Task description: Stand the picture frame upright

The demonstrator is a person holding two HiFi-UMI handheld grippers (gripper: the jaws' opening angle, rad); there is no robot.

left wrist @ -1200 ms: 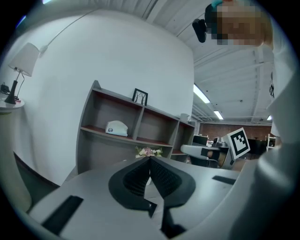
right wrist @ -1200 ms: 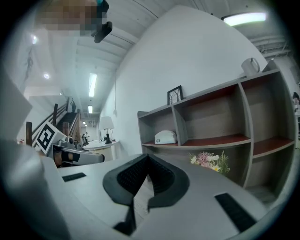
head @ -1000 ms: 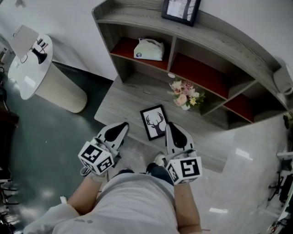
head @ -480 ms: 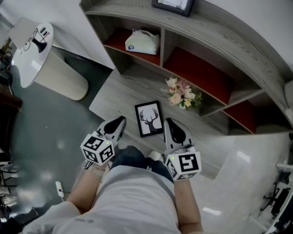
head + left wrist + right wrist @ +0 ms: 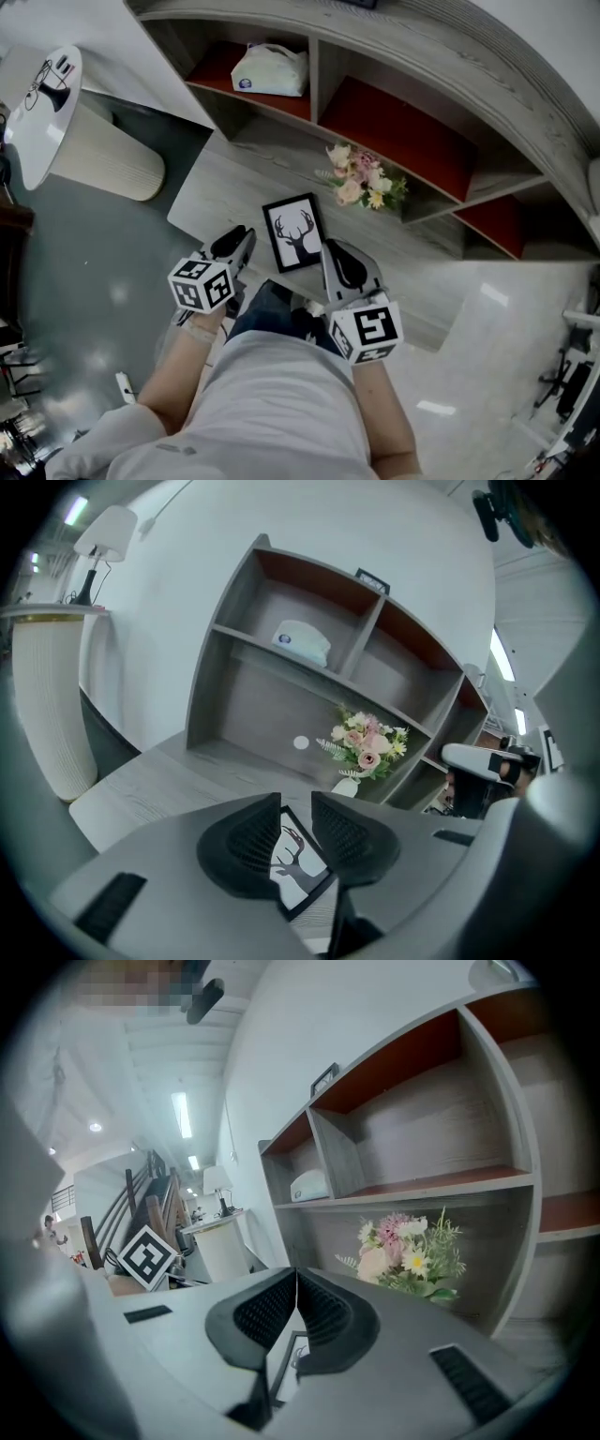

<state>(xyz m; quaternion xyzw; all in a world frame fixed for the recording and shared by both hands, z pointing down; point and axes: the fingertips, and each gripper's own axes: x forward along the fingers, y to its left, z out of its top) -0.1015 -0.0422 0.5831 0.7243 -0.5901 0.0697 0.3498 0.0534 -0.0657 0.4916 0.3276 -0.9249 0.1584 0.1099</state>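
Grey shelf ledge point(image 5: 223, 180): picture frame point(image 5: 293, 232) flat by its front edge; left gripper point(image 5: 295, 805) just opening narrowly, empty; right gripper point(image 5: 296, 1279) closed, empty.

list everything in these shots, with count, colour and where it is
shelf unit: 1, grey wood with red panels, against the wall
ledge: 1, grey wood, low at the shelf unit's front
picture frame: 1, black with a white deer print, flat on the ledge between the grippers
flower bunch: 1, pink, white and yellow, on the ledge behind the picture frame
tissue pack: 1, white, upper left compartment
second frame: 1, dark, on top of the shelf unit
round table: 1, white top, ribbed cream base, far left
left gripper: 1, grey, jaws just been opening, nothing between them
right gripper: 1, grey, jaws shut, empty
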